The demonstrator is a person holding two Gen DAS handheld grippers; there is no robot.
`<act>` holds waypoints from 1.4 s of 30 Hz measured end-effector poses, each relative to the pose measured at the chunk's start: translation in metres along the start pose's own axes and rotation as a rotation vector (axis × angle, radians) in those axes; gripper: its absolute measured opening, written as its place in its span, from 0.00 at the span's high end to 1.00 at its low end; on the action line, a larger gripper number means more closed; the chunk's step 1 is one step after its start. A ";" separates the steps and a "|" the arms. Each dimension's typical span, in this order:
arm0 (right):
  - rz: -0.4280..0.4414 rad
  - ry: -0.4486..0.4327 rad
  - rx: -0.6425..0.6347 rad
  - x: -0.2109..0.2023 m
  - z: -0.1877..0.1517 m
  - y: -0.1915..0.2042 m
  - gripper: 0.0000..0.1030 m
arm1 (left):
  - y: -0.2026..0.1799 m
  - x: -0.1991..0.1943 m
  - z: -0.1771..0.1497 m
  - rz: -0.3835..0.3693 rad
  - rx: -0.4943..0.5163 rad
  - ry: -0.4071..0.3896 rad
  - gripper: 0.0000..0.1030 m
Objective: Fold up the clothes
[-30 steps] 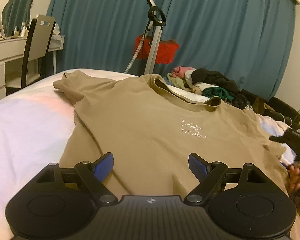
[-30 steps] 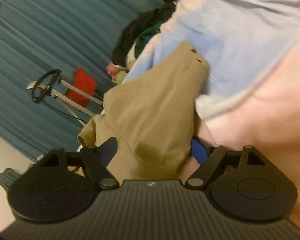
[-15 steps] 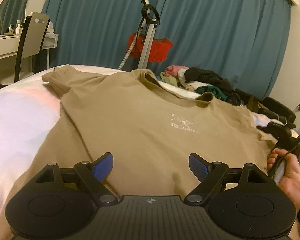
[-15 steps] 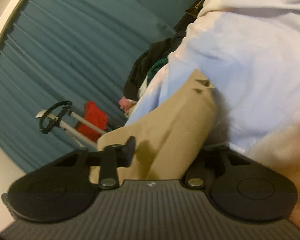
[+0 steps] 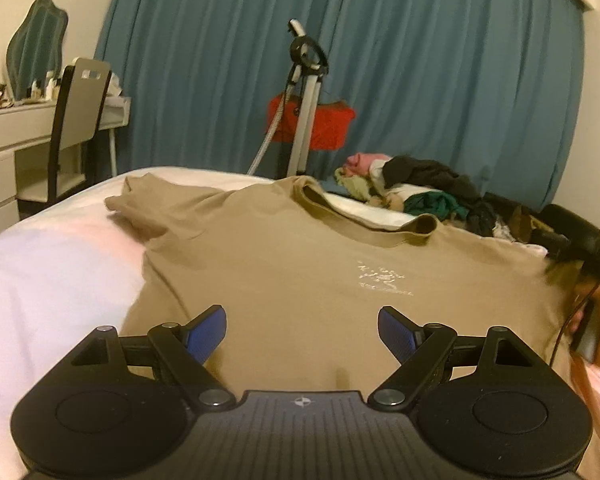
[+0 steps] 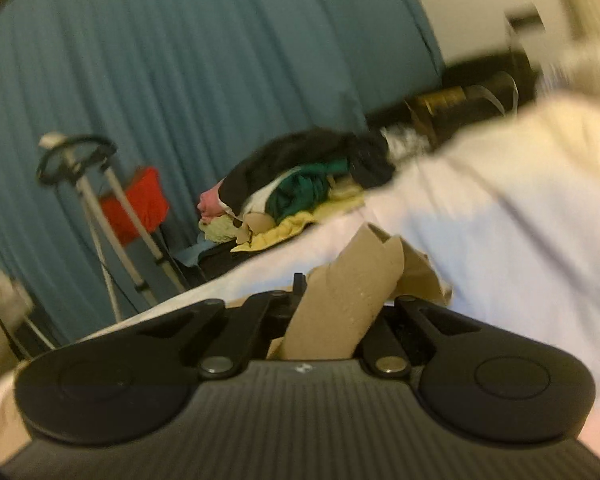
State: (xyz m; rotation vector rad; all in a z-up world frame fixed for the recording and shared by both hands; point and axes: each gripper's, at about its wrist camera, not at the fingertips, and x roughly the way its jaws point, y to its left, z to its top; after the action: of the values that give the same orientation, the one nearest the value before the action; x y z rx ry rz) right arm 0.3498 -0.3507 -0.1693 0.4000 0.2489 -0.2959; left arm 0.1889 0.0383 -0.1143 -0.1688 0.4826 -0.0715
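Observation:
A tan T-shirt (image 5: 284,256) with small white chest print lies spread face up on the white bed (image 5: 40,264), collar toward the far side. My left gripper (image 5: 302,330) is open and empty, hovering over the shirt's lower body. My right gripper (image 6: 332,312) is shut on a bunched fold of the tan T-shirt (image 6: 352,276), lifted off the sheet. It also shows at the right edge of the left wrist view (image 5: 592,280), held by a hand at the shirt's right sleeve.
A pile of mixed clothes (image 5: 420,188) lies at the bed's far side. A garment steamer stand (image 5: 306,100) with a red item stands before teal curtains. A white desk and chair (image 5: 76,120) stand at the left.
My right gripper closed on the shirt's sleeve edge and lifted it, swinging its view level. My left gripper stayed open over the shirt, shifting slightly.

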 end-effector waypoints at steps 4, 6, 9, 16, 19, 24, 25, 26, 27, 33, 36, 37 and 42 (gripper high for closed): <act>-0.058 -0.068 -0.253 -0.029 0.012 0.075 0.95 | 0.019 -0.004 0.012 0.015 -0.060 0.043 0.18; -0.076 -0.102 -0.396 -0.042 0.006 0.119 0.95 | 0.033 -0.009 0.019 0.011 -0.113 0.050 0.18; -0.049 -0.125 -0.586 -0.057 -0.020 0.183 0.95 | 0.057 -0.015 0.027 0.014 -0.195 0.060 0.18; 0.078 0.045 -0.875 -0.035 -0.134 0.298 0.94 | 0.104 -0.010 0.033 0.070 -0.346 0.084 0.17; 0.137 0.175 -0.930 -0.017 -0.169 0.317 0.89 | 0.114 -0.003 0.034 0.100 -0.360 0.093 0.17; 0.276 0.233 -0.739 -0.026 -0.154 0.310 0.12 | 0.119 0.007 0.033 0.114 -0.367 0.103 0.17; 0.302 0.230 -0.684 -0.033 -0.144 0.304 0.11 | 0.118 0.008 0.034 0.113 -0.359 0.103 0.17; 0.326 0.228 -0.630 -0.041 -0.134 0.298 0.11 | 0.114 0.009 0.033 0.112 -0.348 0.101 0.18; 0.330 0.234 -0.588 -0.048 -0.125 0.294 0.11 | 0.110 0.008 0.032 0.111 -0.336 0.099 0.18; 0.348 0.205 -0.455 -0.156 -0.092 0.249 0.11 | 0.086 -0.001 0.030 0.102 -0.245 0.081 0.18; 0.352 0.214 -0.373 -0.224 -0.085 0.220 0.11 | 0.073 -0.009 0.028 0.094 -0.198 0.075 0.18; 0.354 0.225 -0.349 -0.245 -0.084 0.211 0.11 | 0.069 -0.013 0.026 0.085 -0.184 0.076 0.18; 0.344 0.247 -0.256 -0.318 -0.087 0.165 0.11 | 0.050 -0.045 0.018 0.047 -0.109 0.074 0.18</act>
State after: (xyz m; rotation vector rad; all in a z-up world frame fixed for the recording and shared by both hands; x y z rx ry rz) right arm 0.0942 -0.0955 -0.0964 0.2187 0.4476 0.1250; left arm 0.1592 0.0949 -0.0872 -0.2620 0.5641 -0.0053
